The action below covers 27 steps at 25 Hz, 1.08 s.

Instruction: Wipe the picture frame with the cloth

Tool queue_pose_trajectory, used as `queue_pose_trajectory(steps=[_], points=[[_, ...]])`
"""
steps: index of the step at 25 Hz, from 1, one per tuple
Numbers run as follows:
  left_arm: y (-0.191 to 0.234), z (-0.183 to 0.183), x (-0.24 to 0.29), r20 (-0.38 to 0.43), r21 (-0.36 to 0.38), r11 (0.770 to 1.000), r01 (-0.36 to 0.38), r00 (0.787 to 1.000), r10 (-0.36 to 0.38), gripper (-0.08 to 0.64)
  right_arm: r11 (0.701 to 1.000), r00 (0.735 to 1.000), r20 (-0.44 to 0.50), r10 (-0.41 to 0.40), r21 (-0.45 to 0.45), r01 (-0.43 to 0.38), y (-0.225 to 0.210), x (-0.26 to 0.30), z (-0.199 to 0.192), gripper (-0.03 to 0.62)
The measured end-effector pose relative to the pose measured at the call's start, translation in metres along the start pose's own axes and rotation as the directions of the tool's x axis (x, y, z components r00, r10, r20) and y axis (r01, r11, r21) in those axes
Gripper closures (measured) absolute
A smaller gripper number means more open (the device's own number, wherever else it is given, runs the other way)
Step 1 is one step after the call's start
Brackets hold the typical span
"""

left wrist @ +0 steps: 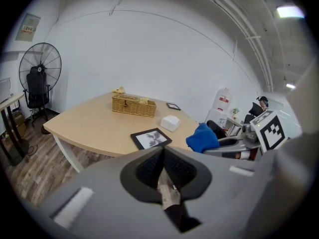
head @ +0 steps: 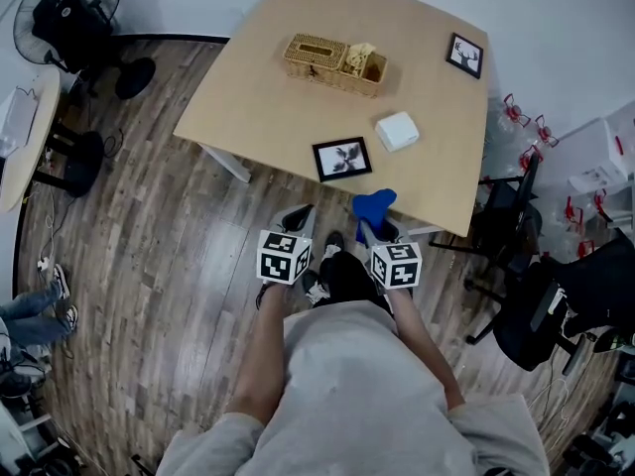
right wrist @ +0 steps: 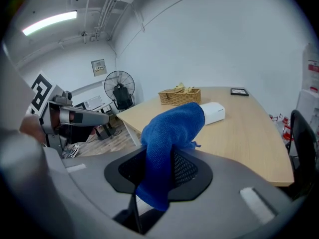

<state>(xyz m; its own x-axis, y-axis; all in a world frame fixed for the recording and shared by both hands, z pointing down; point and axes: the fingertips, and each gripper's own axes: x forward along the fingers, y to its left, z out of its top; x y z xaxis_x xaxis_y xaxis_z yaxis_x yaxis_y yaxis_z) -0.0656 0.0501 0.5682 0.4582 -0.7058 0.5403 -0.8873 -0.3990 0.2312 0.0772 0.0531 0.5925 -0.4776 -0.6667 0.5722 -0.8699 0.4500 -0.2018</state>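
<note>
A black picture frame (head: 342, 159) (left wrist: 151, 138) with a grey print lies flat near the table's front edge. My right gripper (head: 369, 228) (right wrist: 167, 158) is shut on a blue cloth (head: 374, 206) (right wrist: 171, 133), which sticks up out of its jaws, just short of the table edge. The cloth (left wrist: 203, 138) also shows in the left gripper view. My left gripper (head: 298, 221) (left wrist: 163, 171) is shut with nothing in it, held below the table edge and left of the frame.
On the wooden table (head: 258, 77) stand a wicker basket (head: 333, 64), a white box (head: 397, 131) and a second small frame (head: 464, 56). A fan (head: 69, 18) stands at the far left. Office chairs (head: 556, 296) crowd the right side.
</note>
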Motion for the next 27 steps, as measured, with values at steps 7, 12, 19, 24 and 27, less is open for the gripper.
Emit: queue_pose_trajectory(steps=[7, 12, 19, 24, 27], points=[[0.0, -0.001, -0.002, 0.008, -0.001, 1.0, -0.005, 1.0, 0.005, 0.508, 1.0, 1.0, 0.001, 0.012, -0.016, -0.012, 0.005, -0.001, -0.002, 0.486], [0.001, -0.003, -0.004, 0.008, 0.005, 1.0, -0.005, 1.0, 0.005, 0.508, 1.0, 1.0, -0.002, 0.014, -0.017, -0.015, 0.008, -0.001, -0.006, 0.486], [0.006, 0.003, -0.005, 0.02, 0.007, 1.0, -0.004, 1.0, 0.004, 0.508, 0.999, 1.0, -0.002, 0.024, -0.034, -0.024, 0.014, 0.004, -0.001, 0.486], [0.011, 0.003, -0.007, 0.02, 0.004, 1.0, -0.01, 1.0, 0.01, 0.508, 0.999, 1.0, -0.005, 0.03, -0.038, -0.03, 0.018, 0.006, 0.0, 0.486], [0.014, 0.003, -0.008, 0.02, -0.001, 1.0, -0.015, 1.0, 0.015, 0.508, 0.998, 0.999, -0.004, 0.035, -0.043, -0.035, 0.02, 0.008, 0.001, 0.486]])
